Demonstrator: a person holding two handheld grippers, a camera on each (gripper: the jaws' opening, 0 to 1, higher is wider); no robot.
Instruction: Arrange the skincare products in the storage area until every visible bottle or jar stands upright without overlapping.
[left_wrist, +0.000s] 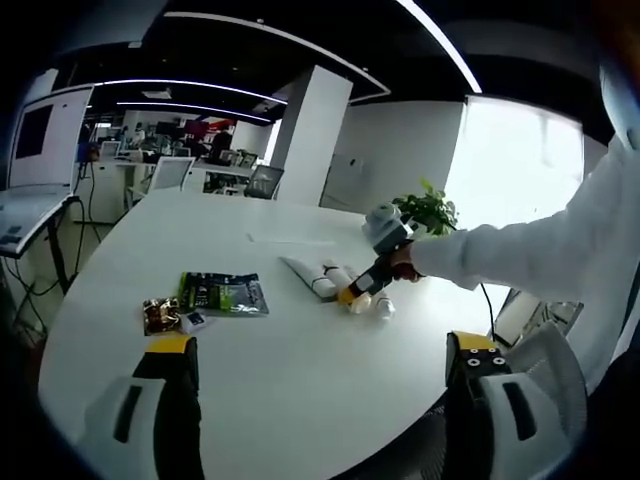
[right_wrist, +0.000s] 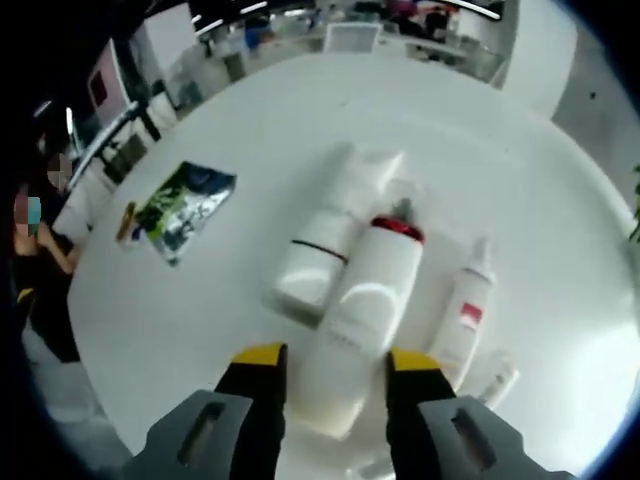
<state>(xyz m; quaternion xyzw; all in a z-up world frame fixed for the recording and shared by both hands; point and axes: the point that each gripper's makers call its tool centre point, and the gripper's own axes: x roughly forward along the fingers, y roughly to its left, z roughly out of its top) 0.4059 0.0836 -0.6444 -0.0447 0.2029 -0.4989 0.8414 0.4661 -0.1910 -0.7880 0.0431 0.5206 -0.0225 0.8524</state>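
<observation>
Right claw (right_wrist: 327, 372), jaws parted, straddles the base of a white bottle with a red collar (right_wrist: 372, 290) lying flat on the white worktop (right_wrist: 250, 140), between a white tube (right_wrist: 318, 262) and a slim pump bottle (right_wrist: 463, 312). Left claw (left_wrist: 325, 362) open, empty, above the worktop.

green packet (right_wrist: 181, 211): print present, unreadable | red-collared bottle (right_wrist: 368, 296): faint lettering, too blurred to read | slim bottle (right_wrist: 463, 318): red label patch, no legible text | no brands or numbers readable
</observation>
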